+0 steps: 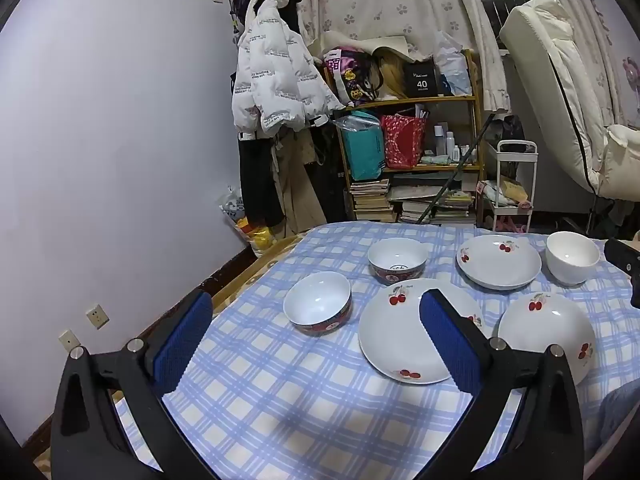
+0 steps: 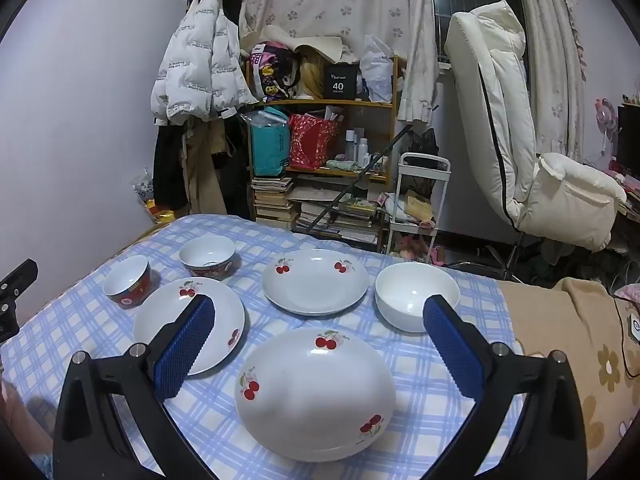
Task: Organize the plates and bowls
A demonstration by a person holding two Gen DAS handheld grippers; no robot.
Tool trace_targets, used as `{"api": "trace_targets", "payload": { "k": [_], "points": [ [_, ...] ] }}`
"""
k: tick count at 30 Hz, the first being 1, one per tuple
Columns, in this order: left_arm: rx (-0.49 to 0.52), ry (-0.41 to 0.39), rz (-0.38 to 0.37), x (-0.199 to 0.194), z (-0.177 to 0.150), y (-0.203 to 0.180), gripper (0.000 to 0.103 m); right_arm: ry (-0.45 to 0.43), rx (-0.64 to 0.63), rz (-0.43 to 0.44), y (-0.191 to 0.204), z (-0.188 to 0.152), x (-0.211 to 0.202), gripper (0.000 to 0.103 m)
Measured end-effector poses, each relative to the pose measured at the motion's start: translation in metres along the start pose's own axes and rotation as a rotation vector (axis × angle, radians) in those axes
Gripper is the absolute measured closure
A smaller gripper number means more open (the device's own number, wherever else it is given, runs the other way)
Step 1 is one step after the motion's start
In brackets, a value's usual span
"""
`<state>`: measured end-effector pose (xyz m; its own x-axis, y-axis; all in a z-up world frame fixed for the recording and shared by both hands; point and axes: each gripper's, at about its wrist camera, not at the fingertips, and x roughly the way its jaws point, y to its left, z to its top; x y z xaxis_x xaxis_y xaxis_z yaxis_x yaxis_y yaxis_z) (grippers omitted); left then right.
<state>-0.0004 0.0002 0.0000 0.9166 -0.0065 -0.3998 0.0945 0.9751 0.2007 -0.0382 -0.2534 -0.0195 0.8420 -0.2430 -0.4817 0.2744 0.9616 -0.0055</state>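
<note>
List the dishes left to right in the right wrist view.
Red-sided bowl near the left edge → second red-sided bowl → far cherry plate → plain white bowl. The two nearer cherry plates overlap these in left-right position, so omitted.

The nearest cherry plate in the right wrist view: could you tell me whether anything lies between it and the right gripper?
Nothing visible does. The right gripper is open and empty, and the nearest cherry plate lies on the checked cloth straight ahead between its fingers. The white bowl and the other plates sit farther back.
</note>
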Motion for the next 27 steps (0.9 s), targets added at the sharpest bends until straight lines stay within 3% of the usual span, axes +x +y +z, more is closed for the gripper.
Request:
{"api": "trace_targets", "payload": {
  "k": [27],
  "points": [
    [-0.005,0.012,-0.002,-0.0062,0.0056,0.002,0.001,0.009,0.006,0.003,-0.0001,-0.0018,0.0026,0.0]
  ]
}}
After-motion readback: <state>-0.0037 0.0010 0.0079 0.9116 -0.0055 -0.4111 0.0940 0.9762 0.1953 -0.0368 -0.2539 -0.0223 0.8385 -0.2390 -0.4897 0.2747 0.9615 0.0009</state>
